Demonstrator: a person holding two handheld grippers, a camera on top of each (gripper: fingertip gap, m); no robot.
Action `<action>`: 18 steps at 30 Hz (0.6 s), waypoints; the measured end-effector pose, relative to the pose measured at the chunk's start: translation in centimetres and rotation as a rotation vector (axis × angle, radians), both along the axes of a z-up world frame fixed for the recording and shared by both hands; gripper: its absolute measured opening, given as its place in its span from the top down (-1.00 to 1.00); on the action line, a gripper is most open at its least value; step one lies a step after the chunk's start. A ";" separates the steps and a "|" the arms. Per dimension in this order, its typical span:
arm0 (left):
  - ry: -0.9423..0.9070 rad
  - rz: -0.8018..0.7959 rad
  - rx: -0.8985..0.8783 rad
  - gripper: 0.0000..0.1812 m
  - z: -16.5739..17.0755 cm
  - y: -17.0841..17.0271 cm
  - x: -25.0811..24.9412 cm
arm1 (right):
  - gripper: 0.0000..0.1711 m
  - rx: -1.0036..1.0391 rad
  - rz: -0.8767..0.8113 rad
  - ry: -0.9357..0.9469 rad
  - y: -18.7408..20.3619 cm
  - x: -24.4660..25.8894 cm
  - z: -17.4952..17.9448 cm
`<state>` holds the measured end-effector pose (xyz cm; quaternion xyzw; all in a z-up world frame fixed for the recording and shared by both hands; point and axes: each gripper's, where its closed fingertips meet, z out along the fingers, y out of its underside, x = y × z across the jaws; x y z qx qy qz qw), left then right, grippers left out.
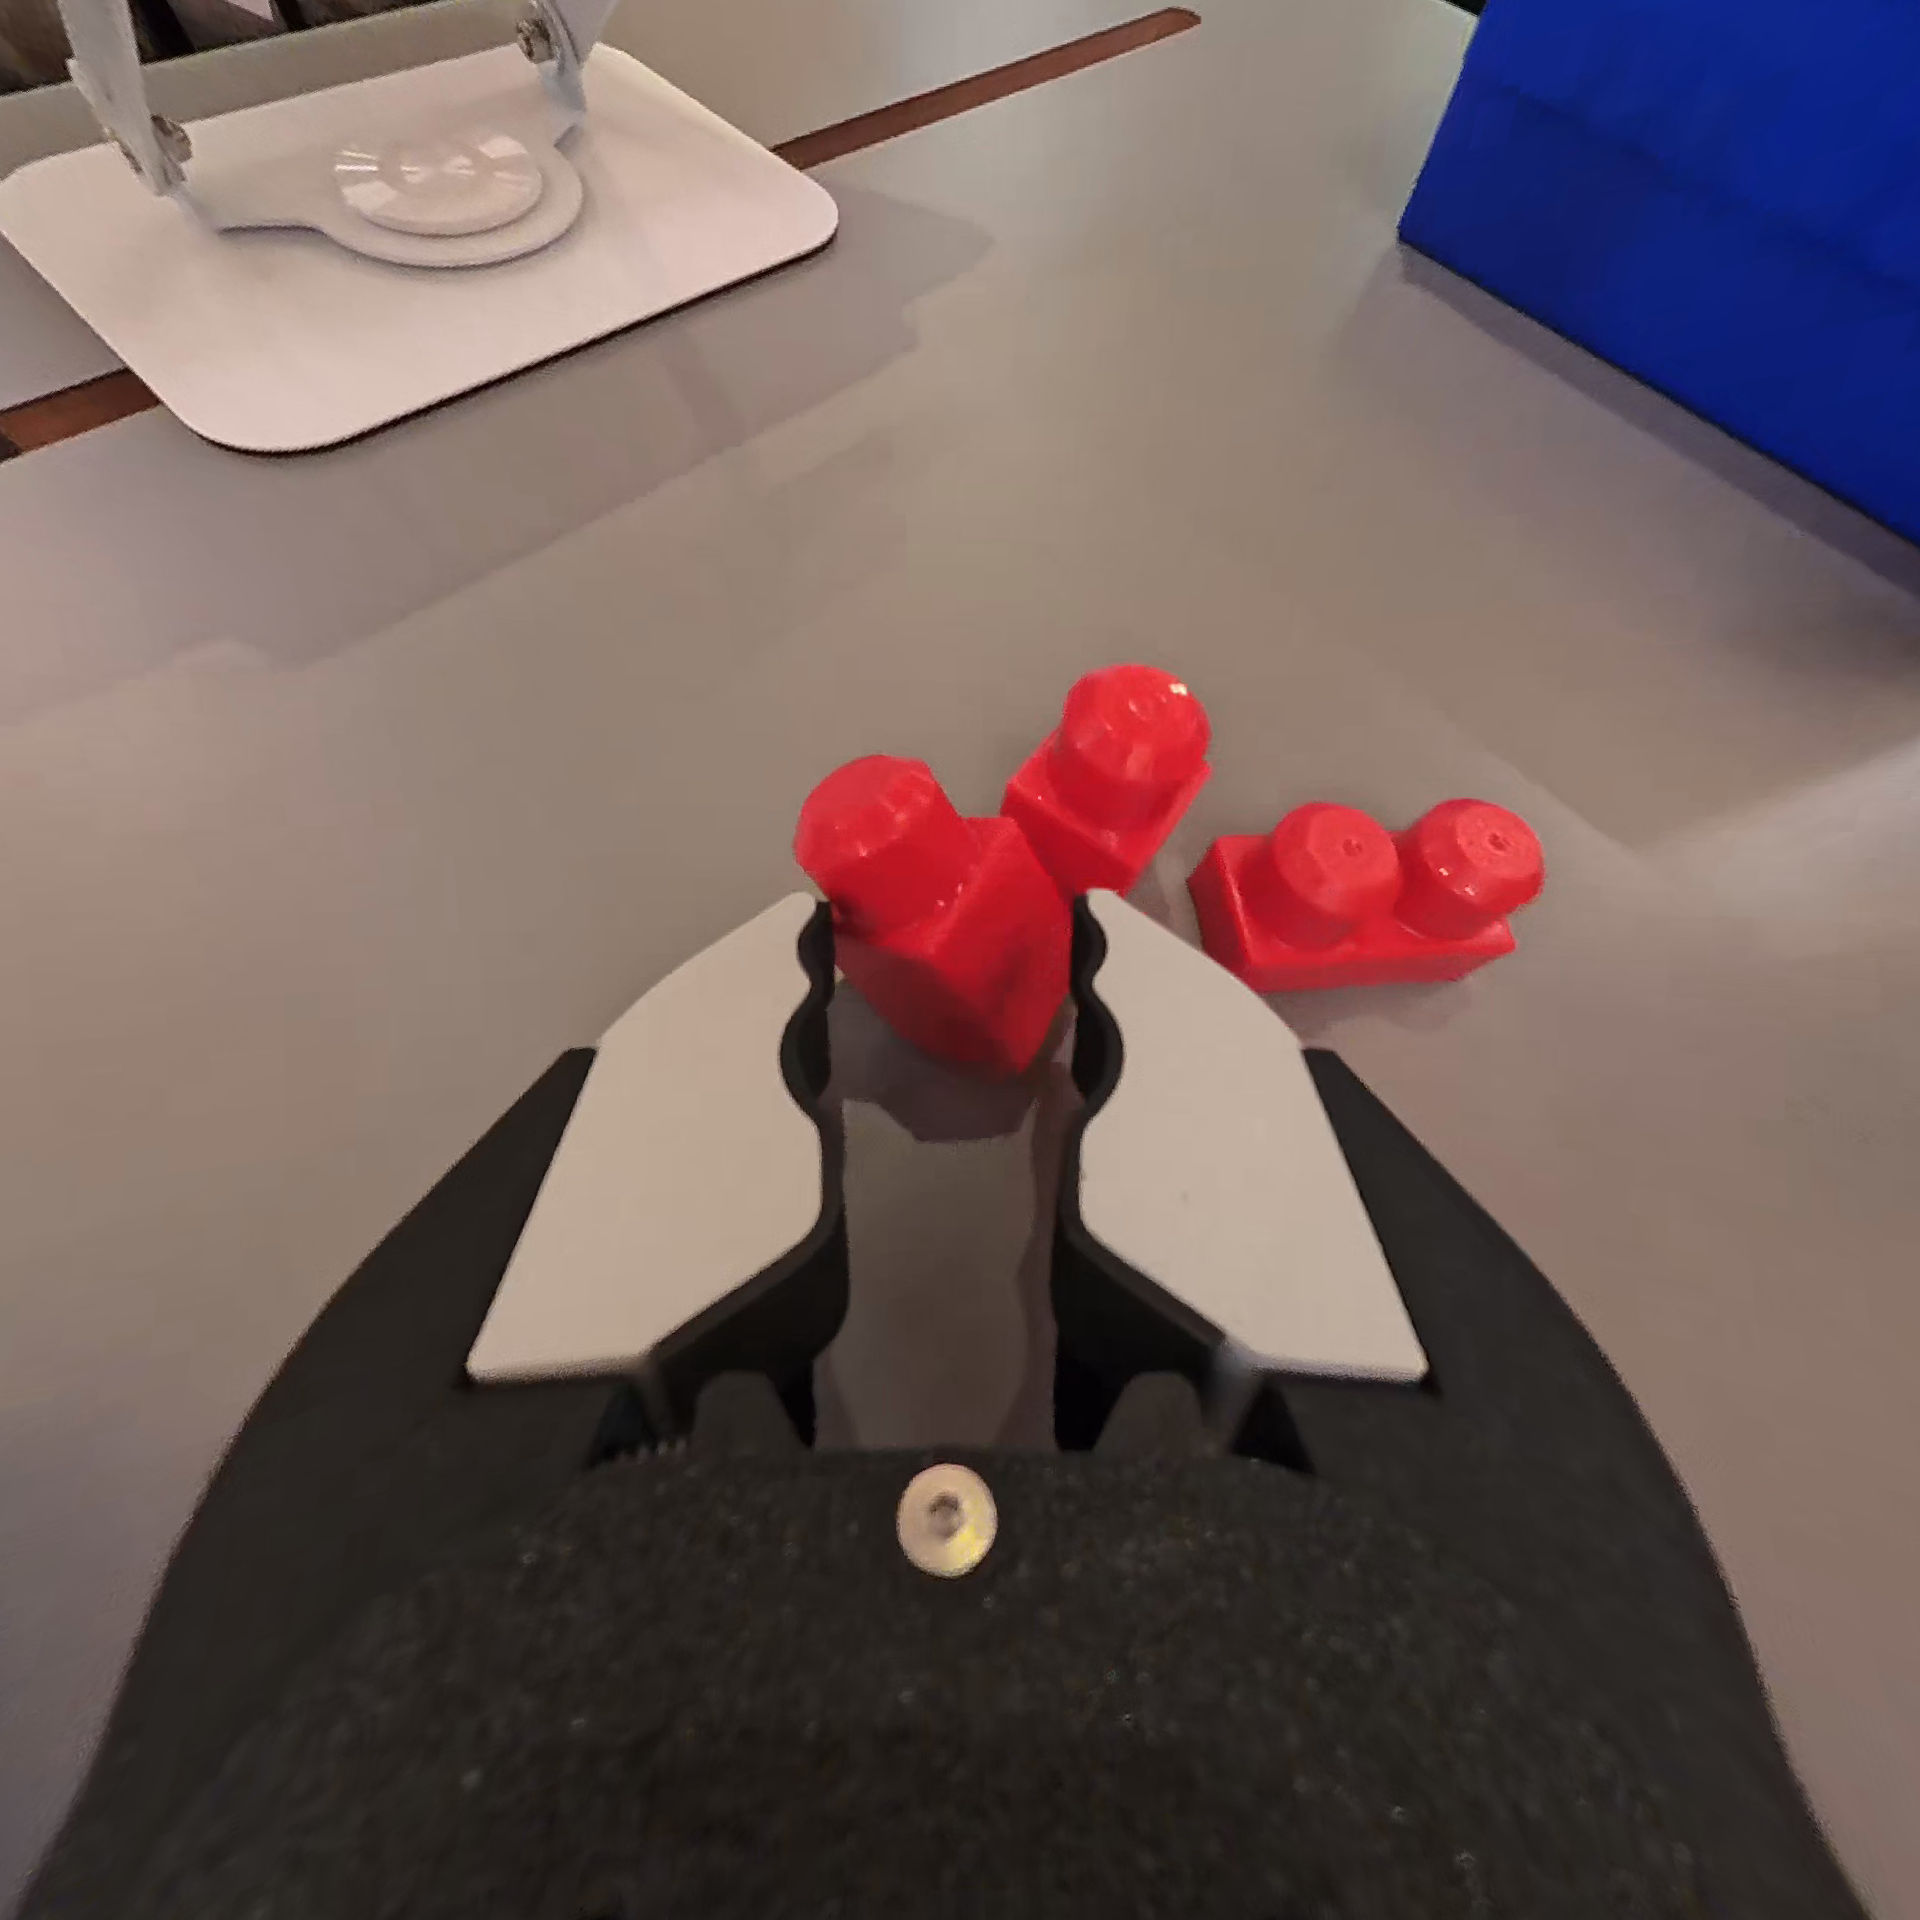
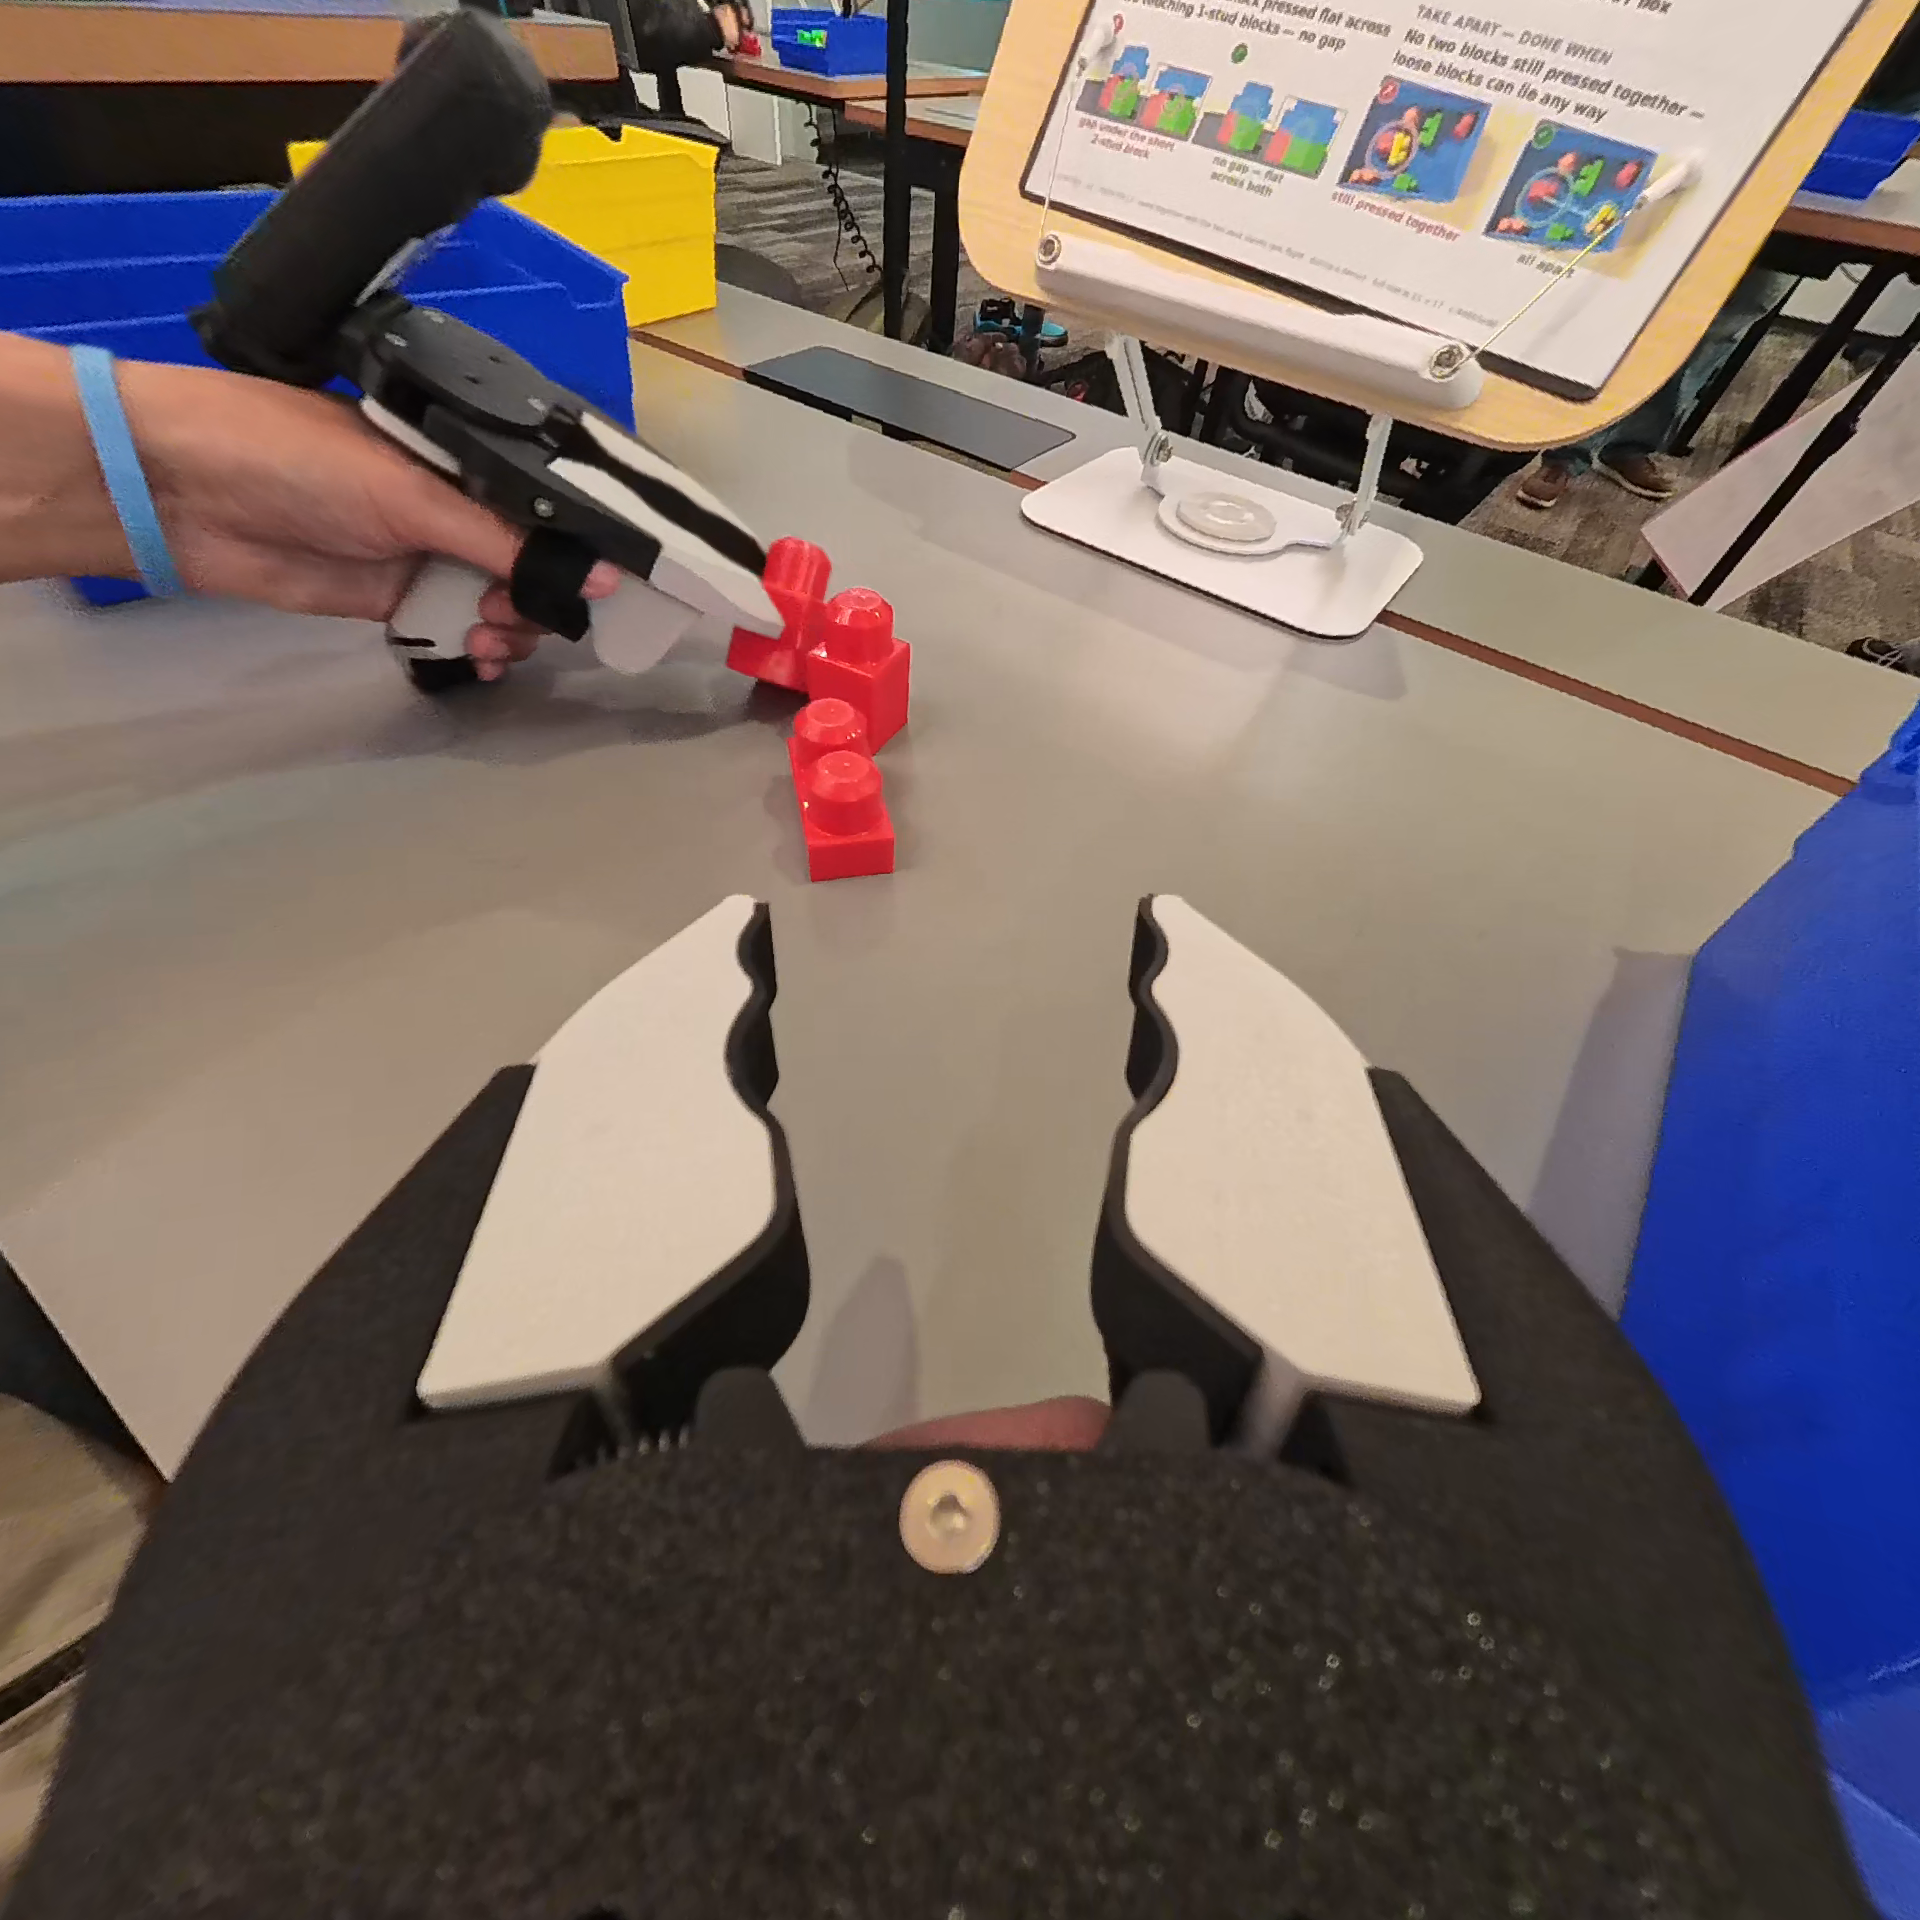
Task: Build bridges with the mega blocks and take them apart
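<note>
The grey table (image 2: 1247, 831) carries everything. A blue bin (image 2: 1787, 1247) stands at its right edge, another blue bin (image 2: 312, 281) at far left, and a yellow bin (image 2: 634, 208) sits beyond that. At the far side a tilted instruction board (image 2: 1351, 208) rests on a white stand (image 2: 1226, 540).

The right hand-held gripper (image 2: 951, 935) hovers low over bare table, jaws spread wide with nothing between them, the blocks well ahead of it. The left hand-held gripper (image 1: 945, 935) is clamped on a single-stud red block (image 1: 935, 935), which sits tilted in the jaws, its stud leaning far-left and its lower corner at or just above the table; I cannot tell whether it touches.

Just beyond it stands a second single-stud block (image 1: 1107, 790), upright and close enough that the two seem to touch. To the right, slightly apart, lies the two-stud red block (image 1: 1351, 904), studs up. Nothing is pressed together, so I judge the bridge barely started, or already taken apart.

The risk lies in that skewed grasp. The jaws appear to pinch the block across a corner, not flat faces, so it could twist or pop out if lifted or pushed. Set down tilted, it would not give the two-stud piece a level seat. Swinging it away could also knock over the neighbouring block.
</note>
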<state>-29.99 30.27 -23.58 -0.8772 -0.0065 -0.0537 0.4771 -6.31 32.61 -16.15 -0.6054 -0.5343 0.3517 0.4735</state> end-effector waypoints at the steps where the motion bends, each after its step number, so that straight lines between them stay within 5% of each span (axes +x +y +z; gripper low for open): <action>1: 0.001 -0.004 0.000 0.52 0.0 -0.4 0.3 | 0.23 0.002 0.001 0.000 -0.1 0.0 0.0; 11: 0.058 -0.051 0.075 0.49 2.4 -3.1 3.9 | 0.23 0.013 0.010 -0.002 -0.6 -0.1 0.2; 18: -0.017 0.129 0.021 0.34 2.7 -9.8 5.8 | 0.25 0.008 -0.016 -0.009 0.5 0.5 -0.3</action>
